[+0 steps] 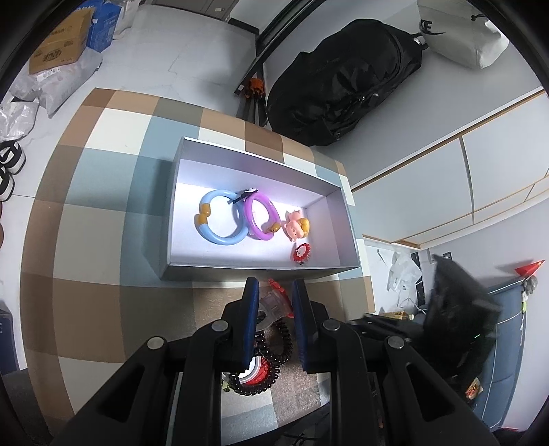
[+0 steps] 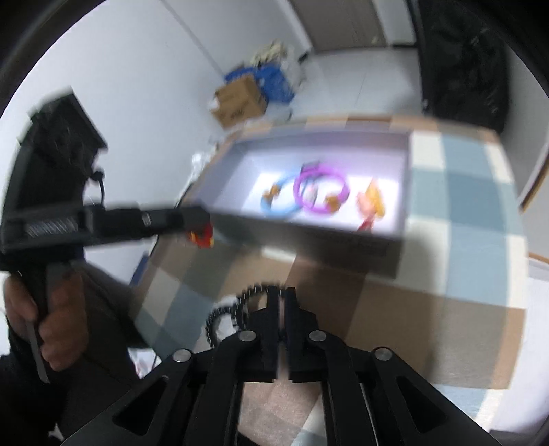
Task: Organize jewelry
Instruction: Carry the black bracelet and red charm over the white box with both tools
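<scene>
My left gripper is shut on a red and clear trinket, just short of the grey box's near wall. Under it on the cloth lie black bead bracelets and a red and white piece. In the box rest a blue ring bracelet, a purple one, a pink pig charm and a red round charm. My right gripper shows only a thin slit between its fingers. A black bead bracelet curls at its tips, too blurred to show any grip.
A checked cloth covers the table, whose right edge drops off close to the box. Behind it stand a black backpack, a cardboard box and a white bag. A hand holds the left gripper's handle.
</scene>
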